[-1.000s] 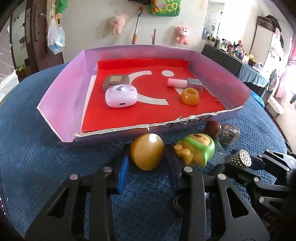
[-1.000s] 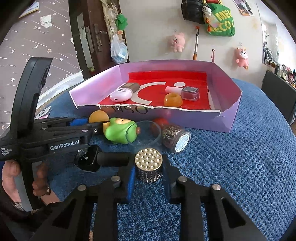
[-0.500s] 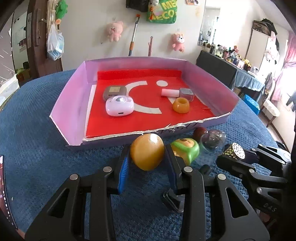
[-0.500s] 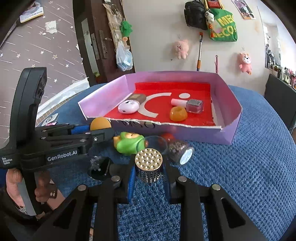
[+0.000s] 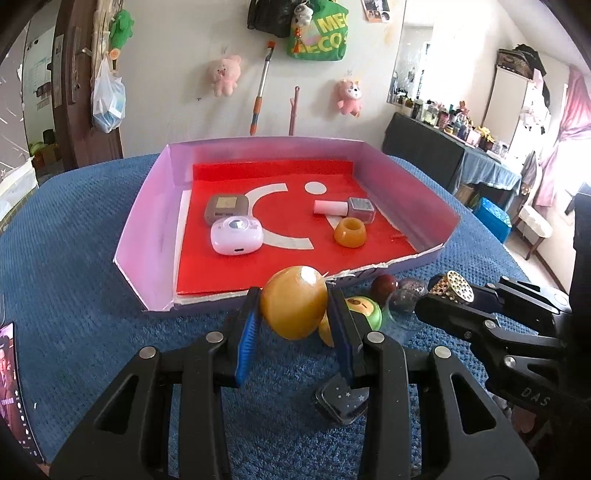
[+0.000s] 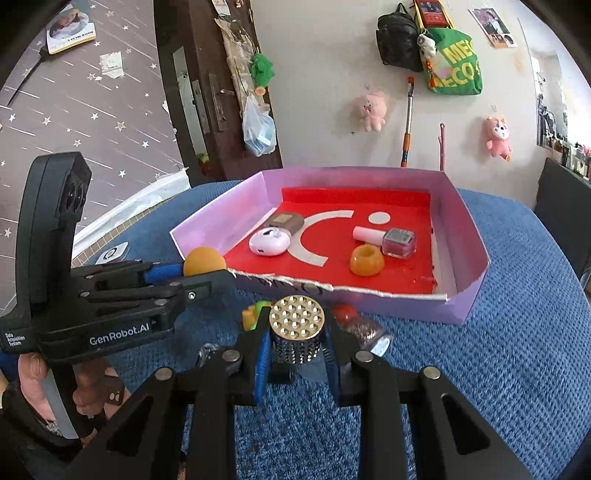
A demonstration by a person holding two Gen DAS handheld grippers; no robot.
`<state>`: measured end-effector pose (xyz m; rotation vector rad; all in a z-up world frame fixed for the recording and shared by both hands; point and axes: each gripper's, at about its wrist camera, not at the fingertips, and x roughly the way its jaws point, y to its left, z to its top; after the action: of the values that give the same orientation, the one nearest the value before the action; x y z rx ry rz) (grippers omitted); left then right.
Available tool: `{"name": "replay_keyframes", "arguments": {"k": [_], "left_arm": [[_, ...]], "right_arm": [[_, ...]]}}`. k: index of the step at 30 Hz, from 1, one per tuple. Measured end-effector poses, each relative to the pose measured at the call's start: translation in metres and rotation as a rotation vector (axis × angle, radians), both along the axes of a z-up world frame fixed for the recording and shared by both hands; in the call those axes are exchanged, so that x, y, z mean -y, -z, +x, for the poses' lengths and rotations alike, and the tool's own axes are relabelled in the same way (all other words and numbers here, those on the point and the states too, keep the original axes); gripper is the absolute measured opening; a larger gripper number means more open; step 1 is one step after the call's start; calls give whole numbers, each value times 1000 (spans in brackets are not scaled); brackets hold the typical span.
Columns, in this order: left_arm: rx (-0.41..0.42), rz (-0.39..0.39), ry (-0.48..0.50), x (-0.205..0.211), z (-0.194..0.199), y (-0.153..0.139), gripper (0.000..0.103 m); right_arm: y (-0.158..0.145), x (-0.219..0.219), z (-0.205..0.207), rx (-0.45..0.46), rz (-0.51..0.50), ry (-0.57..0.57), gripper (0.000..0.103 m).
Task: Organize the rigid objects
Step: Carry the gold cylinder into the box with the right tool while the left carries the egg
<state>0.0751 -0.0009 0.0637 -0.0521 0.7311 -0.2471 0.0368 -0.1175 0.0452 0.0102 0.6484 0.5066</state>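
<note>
Rigid objects occupy three places: some lie in the tray, some lie loose on the table, and two are held. Blue textured cloth (image 5: 92, 258) covers the table and probably keeps small pieces from rolling or sliding. The tray (image 5: 147, 229), a shallow lilac-walled box with a red floor, sits ahead of both claws; its near wall is torn low, which suits entry from this side. Inside it, ahead and left of the left claw, a brown case (image 5: 226, 206) touches a white rounded case (image 5: 236, 240); ahead and right lie a nail-polish bottle (image 5: 347, 207) on its side and an orange ring (image 5: 350, 232) just beside it.

Left claw (image 5: 293, 314) is closed on an amber egg-shaped piece (image 5: 293, 308), its blue pads pressing the two flanks so the smooth body cannot slip. Right claw (image 6: 295, 336) is closed on a studded gold cylinder (image 6: 297, 326), gripped by its sides with the studded face pointing forward. Both loads appear clear of the cloth, judged ready for carrying over the torn wall.

Between claws and tray remain a green-and-yellow toy (image 5: 365, 312), a dark red bead (image 5: 384, 290) and a glitter jar (image 6: 364, 328); a black star-marked piece (image 5: 341, 402) lies below the left claw. Whether the clear dome beside the bead is separate cannot be told.

Beyond stand a cream wall with plush toys (image 5: 223, 75), a green bag (image 5: 319, 35) and a dark wooden door (image 6: 207, 92).
</note>
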Motion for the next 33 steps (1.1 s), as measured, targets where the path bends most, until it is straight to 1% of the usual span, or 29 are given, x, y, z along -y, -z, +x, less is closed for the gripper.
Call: {"name": "replay_keyframes", "arguments": {"k": [8,14,22,28,33], "left_arm": [[19,-4,6,-3,8,-10,34],[18,-6,15,-5,19,-14,34],[-21,0,28,-6,38,-10,34],[-71,-7,30,-9,54,0,34],[-114,-6,34,-9,66,11,34]], "right_arm": [[-8,-2,11,11,0,-5,27],[-14,1,23,14,4,2,27],[-14,7,52,-38,22,4,27],[-7,7,69,-74,6,11,27],[2,3,82,-107,-28,11,27]]}}
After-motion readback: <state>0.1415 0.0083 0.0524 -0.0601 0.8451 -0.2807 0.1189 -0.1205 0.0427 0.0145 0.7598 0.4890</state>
